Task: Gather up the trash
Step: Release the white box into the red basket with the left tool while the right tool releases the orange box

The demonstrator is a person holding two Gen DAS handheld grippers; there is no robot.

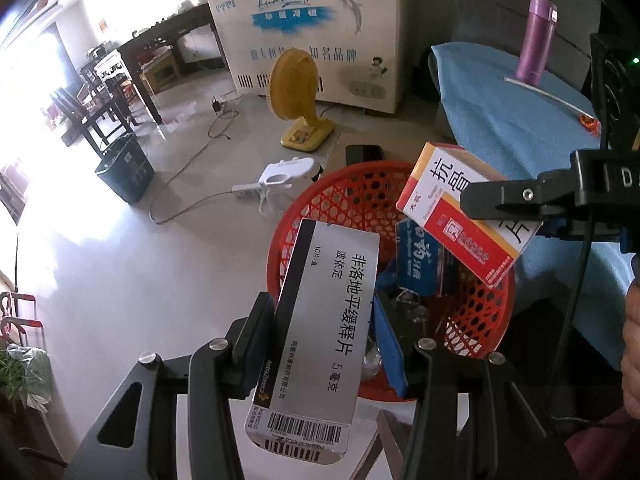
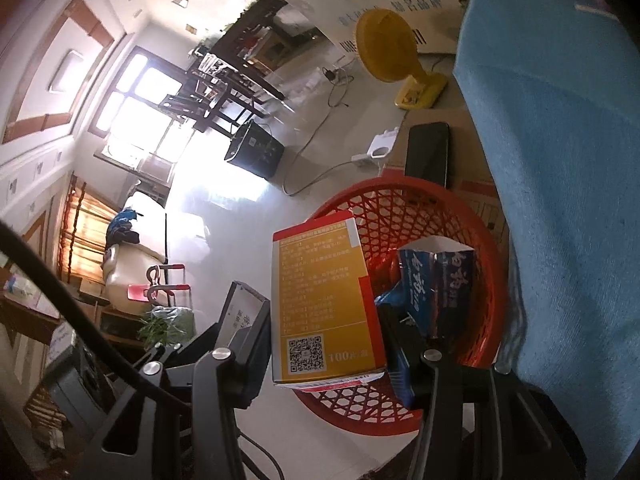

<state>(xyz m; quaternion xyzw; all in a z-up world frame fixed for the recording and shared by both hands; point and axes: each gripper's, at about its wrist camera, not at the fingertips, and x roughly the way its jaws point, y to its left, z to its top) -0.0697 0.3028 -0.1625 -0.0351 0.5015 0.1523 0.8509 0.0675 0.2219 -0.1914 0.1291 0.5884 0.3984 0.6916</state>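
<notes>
While each claw clamps a medicine box, left claw [image 1: 326,332] the silver box [image 1: 320,328], right claw [image 2: 326,320] the red-and-yellow box [image 2: 324,304], either could miss the red basket [image 1: 352,200] if let go over its rim.

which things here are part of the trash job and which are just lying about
Part of the job:
- silver cardboard medicine box in the left claw
- red and yellow cardboard medicine box in the right claw
- red plastic mesh basket
- blue crumpled carton in the basket

Lying about:
- purple flask
- yellow desk fan
- black phone
- white power strip
</notes>
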